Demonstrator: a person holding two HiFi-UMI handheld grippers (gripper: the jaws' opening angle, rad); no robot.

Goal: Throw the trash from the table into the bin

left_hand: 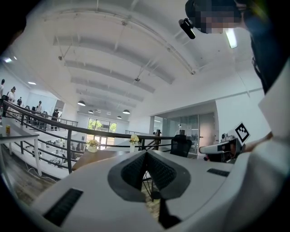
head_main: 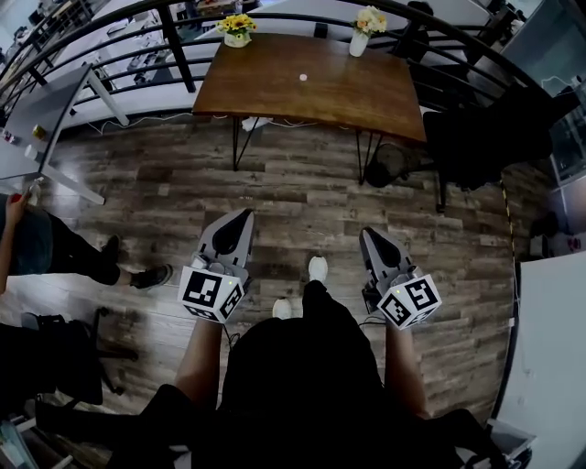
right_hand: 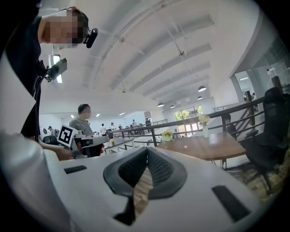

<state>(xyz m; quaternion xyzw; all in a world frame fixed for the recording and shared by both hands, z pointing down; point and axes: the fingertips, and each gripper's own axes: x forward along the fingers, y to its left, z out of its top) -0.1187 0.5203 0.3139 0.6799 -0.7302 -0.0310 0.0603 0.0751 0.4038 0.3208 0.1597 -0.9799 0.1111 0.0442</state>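
The left tool [head_main: 244, 214] and the right tool [head_main: 367, 234] are held at waist height over the plank floor [head_main: 302, 197], well short of the bench [head_main: 265, 92]. Both are pointed roughly level towards it. In each gripper view the jaws are seen brought together at the tips with nothing between them. This is judged to be a carrying posture, as nothing is within reach to be picked up.

The one piece of trash [head_main: 302, 77] that can be made out is a small white scrap. It lies on bare wood near the middle of the bench, apart from everything else. A vase of yellow flowers [head_main: 237, 29] is set at the far left corner and a vase of pale flowers [head_main: 365, 24] near the far right corner, so the middle is left free for a grasp from the near edge.

The task is judged not yet begun: the bench must first be approached and a tool opened. No bin can be identified with certainty.
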